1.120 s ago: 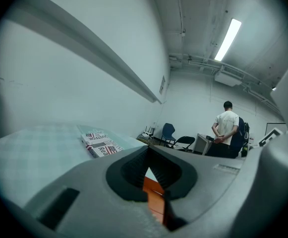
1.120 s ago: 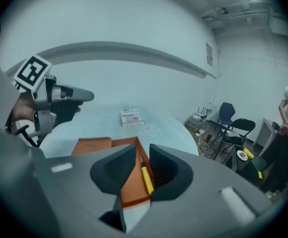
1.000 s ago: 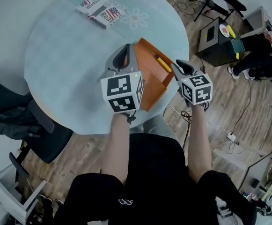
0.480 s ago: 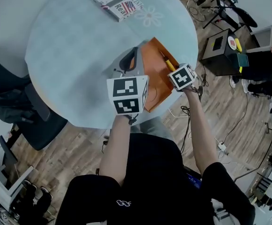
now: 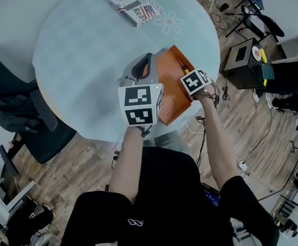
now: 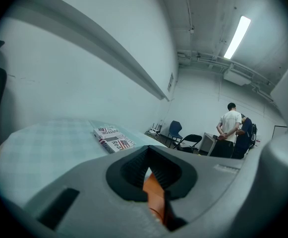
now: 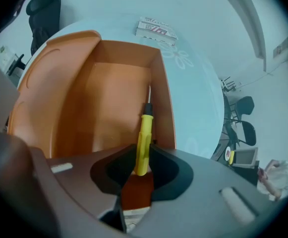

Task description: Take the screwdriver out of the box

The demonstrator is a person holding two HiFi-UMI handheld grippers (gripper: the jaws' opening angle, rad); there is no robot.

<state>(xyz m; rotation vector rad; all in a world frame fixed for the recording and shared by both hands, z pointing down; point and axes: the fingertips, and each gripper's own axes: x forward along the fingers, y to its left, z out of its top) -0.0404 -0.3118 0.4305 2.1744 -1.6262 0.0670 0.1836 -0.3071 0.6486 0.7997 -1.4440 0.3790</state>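
An open orange box sits at the near right edge of the round table. A screwdriver with a yellow handle lies inside it along the right wall, its tip pointing away. My right gripper points steeply down into the box. Its jaws are closing with the handle's end between them, and I see no firm press on it. In the head view only its marker cube shows. My left gripper is shut on the box's near left wall.
Printed booklets lie at the table's far side. A dark office chair stands left of the table. A black cabinet and cables are on the wooden floor to the right. Two people stand far off.
My right gripper has dropped from above the box's right side and tipped downward over the screwdriver handle. The left gripper stays on the box wall.
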